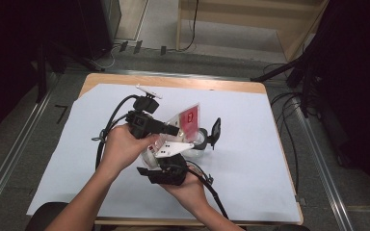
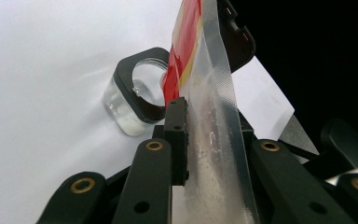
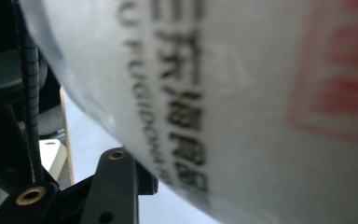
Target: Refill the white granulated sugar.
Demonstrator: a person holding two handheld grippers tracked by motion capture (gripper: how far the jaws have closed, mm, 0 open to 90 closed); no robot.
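A clear plastic pouch with a red label is held upright over the middle of the table. My left gripper reaches in from the left and is shut on it. In the left gripper view the pouch runs up edge-on between the jaws of the left gripper. Behind it a clear container with a black rim lies on the paper. My right gripper sits below the pouch, pointing up at it. The pouch's printed face is blurred and hides all but one black finger.
White paper covers the wooden table. The clear container stands just right of the grippers, its black hinged lid swung open. Cables trail from both grippers toward the near edge. Dark stands and cables lie on the floor at the right.
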